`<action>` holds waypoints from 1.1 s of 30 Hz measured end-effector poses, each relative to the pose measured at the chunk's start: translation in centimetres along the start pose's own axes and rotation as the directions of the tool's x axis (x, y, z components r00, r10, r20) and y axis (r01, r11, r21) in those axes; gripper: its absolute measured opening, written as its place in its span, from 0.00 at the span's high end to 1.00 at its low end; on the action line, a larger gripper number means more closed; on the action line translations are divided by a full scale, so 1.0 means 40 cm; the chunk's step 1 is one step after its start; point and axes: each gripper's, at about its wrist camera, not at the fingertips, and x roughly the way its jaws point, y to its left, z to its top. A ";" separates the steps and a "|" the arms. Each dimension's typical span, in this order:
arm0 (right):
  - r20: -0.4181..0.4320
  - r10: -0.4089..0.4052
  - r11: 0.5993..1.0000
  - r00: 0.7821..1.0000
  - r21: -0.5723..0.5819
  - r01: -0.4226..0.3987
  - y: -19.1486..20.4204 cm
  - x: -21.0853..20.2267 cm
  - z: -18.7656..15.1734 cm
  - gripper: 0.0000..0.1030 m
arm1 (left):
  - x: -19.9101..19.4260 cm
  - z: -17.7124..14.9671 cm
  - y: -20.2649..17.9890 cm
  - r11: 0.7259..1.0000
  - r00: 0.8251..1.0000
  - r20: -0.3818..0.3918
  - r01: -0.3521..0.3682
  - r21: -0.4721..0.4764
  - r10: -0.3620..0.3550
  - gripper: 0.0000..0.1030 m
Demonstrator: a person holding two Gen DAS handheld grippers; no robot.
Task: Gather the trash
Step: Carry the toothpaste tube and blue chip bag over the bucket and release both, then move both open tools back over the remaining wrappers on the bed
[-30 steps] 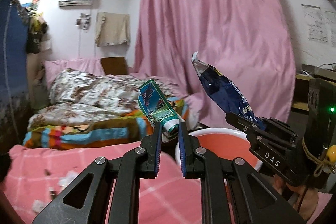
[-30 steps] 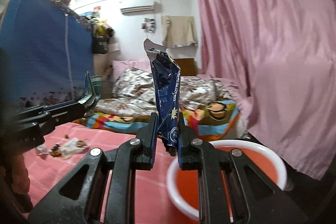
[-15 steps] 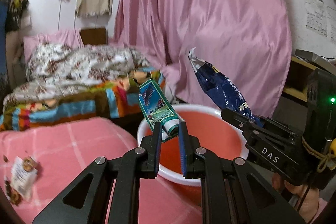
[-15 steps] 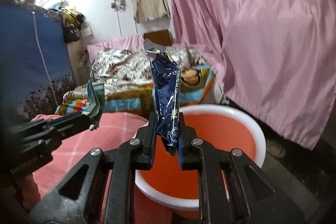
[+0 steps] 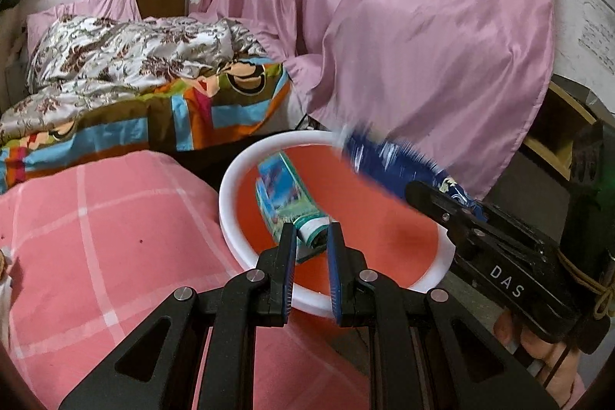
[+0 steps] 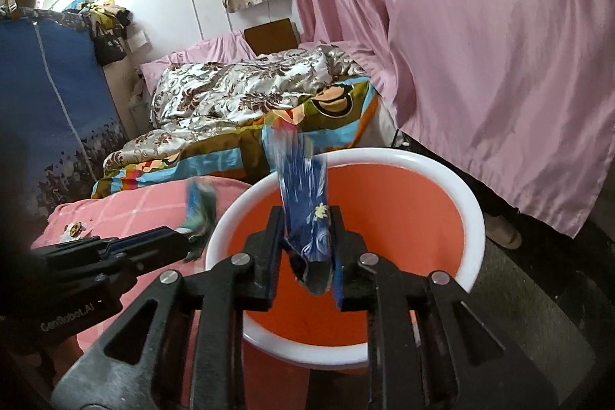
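Hovering over the orange bin (image 6: 388, 214) so releases fall inside: left tongs (image 5: 310, 239) pinch the green wrapper (image 5: 286, 198); right tongs (image 6: 305, 237) clamp the blue snack bag (image 6: 303, 191) above it.

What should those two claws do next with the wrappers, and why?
Probably open both and let go. The left gripper holds the green wrapper and the right gripper the blue wrapper, both already over the orange bucket, so each should drop in.
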 end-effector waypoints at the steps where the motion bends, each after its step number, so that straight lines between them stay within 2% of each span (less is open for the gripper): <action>1: -0.003 -0.002 1.000 1.000 0.002 0.002 -0.001 0.002 0.001 0.69 | 0.000 0.000 0.001 1.000 1.000 -0.004 0.004 -0.006 -0.004 0.87; 5: -0.010 -0.001 1.000 1.000 0.019 0.001 -0.011 0.003 -0.001 0.67 | 0.009 0.004 0.013 0.999 1.000 -0.024 0.015 -0.036 -0.016 0.85; 9: -0.003 -0.001 1.000 1.000 0.028 0.001 -0.013 -0.002 0.001 0.61 | 0.009 0.005 0.023 0.998 0.999 -0.019 0.024 -0.063 -0.026 0.69; 15: 0.022 0.000 0.999 1.000 0.038 -0.001 -0.012 -0.016 0.006 0.54 | -0.013 0.015 0.030 0.995 1.000 0.009 0.019 -0.095 -0.018 0.68; 18: 0.053 -0.001 0.999 0.999 0.037 -0.001 -0.005 -0.033 0.013 0.48 | -0.041 0.019 0.042 0.993 0.999 0.042 0.007 -0.121 -0.002 0.64; 21: 0.095 0.005 1.000 0.995 0.024 -0.007 0.014 -0.051 0.023 0.43 | -0.083 0.022 0.059 0.989 0.995 0.096 -0.026 -0.147 0.040 0.57; 23: 0.131 0.014 1.000 0.991 0.010 -0.015 0.035 -0.067 0.027 0.39 | -0.125 0.021 0.077 0.984 0.987 0.142 -0.055 -0.171 0.080 0.56; 26: 0.182 0.038 0.999 0.982 -0.014 -0.036 0.070 -0.087 0.035 0.34 | -0.203 0.020 0.093 0.976 0.959 0.232 -0.125 -0.177 0.165 0.46; 27: 0.202 0.047 0.999 0.978 -0.026 -0.042 0.084 -0.095 0.038 0.30 | -0.238 0.016 0.100 0.969 0.939 0.271 -0.165 -0.183 0.211 0.41; 29: 0.241 0.068 0.997 0.968 -0.051 -0.057 0.117 -0.109 0.043 0.25 | -0.282 0.005 0.108 0.959 0.911 0.317 -0.210 -0.193 0.263 0.37; 31: 0.269 0.093 0.994 0.958 -0.075 -0.076 0.146 -0.120 0.047 0.20 | -0.336 -0.007 0.127 0.943 0.880 0.353 -0.255 -0.213 0.318 0.25; 33: 0.296 0.128 0.989 0.947 -0.102 -0.102 0.179 -0.131 0.049 0.16 | -0.377 -0.020 0.141 0.927 0.853 0.373 -0.298 -0.228 0.365 0.20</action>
